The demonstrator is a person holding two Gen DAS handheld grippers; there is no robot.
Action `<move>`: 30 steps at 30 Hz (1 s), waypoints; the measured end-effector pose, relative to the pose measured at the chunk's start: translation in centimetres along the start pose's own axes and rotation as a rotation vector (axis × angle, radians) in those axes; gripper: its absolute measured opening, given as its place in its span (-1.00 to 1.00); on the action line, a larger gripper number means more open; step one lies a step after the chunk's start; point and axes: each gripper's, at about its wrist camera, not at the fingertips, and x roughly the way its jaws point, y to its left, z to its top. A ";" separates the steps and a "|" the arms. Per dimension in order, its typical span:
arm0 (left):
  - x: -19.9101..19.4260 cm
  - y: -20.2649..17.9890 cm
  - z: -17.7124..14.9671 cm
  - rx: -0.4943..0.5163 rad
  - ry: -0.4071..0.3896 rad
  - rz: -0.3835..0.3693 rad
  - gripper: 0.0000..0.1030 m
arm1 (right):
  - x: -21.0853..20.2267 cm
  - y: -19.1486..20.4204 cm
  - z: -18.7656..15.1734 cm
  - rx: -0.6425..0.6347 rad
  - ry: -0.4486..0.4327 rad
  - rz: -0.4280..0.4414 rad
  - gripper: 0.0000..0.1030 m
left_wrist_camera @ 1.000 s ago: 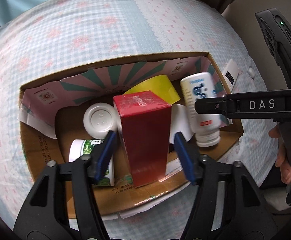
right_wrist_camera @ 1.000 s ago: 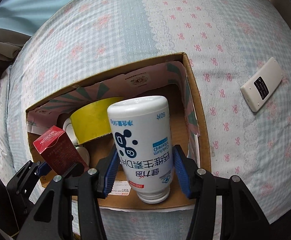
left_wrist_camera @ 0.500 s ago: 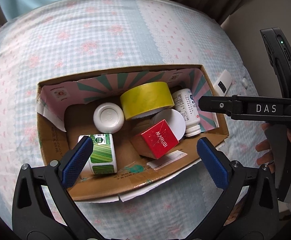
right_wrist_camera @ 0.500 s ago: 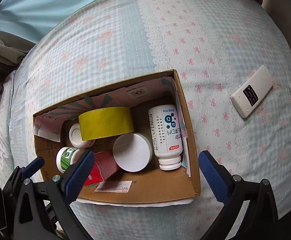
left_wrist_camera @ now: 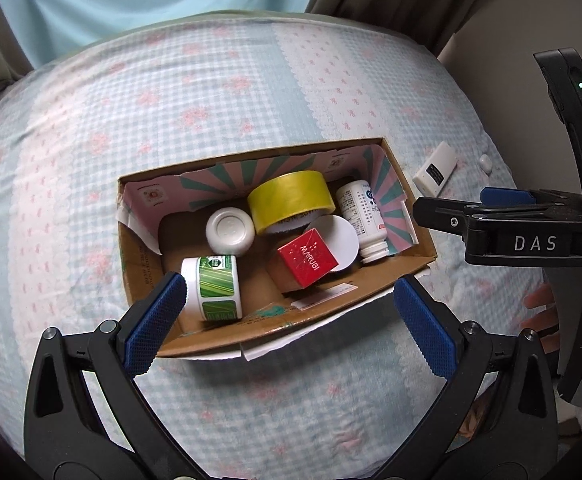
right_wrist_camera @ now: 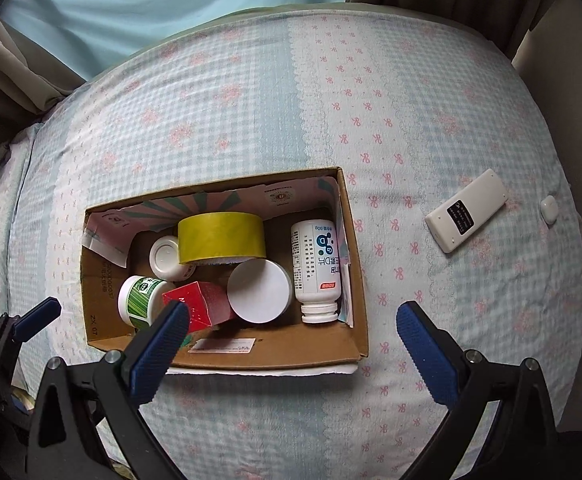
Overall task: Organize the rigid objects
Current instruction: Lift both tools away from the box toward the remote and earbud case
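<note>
An open cardboard box (left_wrist_camera: 331, 312) (right_wrist_camera: 355, 272) lies on the bed. In it are a red carton (left_wrist_camera: 307, 258) (right_wrist_camera: 207, 306), a white pill bottle (left_wrist_camera: 365, 218) (right_wrist_camera: 317, 268) lying on its side, a yellow tape roll (left_wrist_camera: 291, 200) (right_wrist_camera: 221, 238), a green-labelled jar (left_wrist_camera: 213, 286) (right_wrist_camera: 139, 300), a white round lid (right_wrist_camera: 259, 290) and a small white jar (left_wrist_camera: 230, 230). My left gripper (left_wrist_camera: 291, 324) is open and empty above the box's near edge. My right gripper (right_wrist_camera: 293, 344) is open and empty above the near right corner.
A white remote (right_wrist_camera: 467, 216) (left_wrist_camera: 435, 170) and a small white object (right_wrist_camera: 549, 208) lie on the checked bedspread right of the box. The right gripper body (left_wrist_camera: 531, 236) shows at the right of the left wrist view. Curtains hang behind the bed.
Both grippers let go: the red carton and the white bottle dropped into the box. Both grippers opened wide and pulled back up and away from it.
</note>
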 end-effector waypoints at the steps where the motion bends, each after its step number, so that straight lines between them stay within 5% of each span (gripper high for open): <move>1: -0.5 -0.3 -0.2 -0.003 -0.003 0.007 1.00 | -0.4 0.0 -0.3 -0.006 -0.001 -0.004 1.00; 8: -3.4 -3.1 -0.9 0.018 -0.024 0.033 1.00 | -4.3 -2.3 -3.1 0.017 -0.059 -0.021 1.00; 19: -5.4 -11.8 1.2 0.107 -0.099 0.027 1.00 | -11.7 -13.0 -6.8 0.109 -0.170 -0.093 1.00; 30: -1.8 -22.1 5.8 0.241 -0.063 -0.017 1.00 | -15.7 -23.7 -6.5 0.124 -0.246 -0.183 1.00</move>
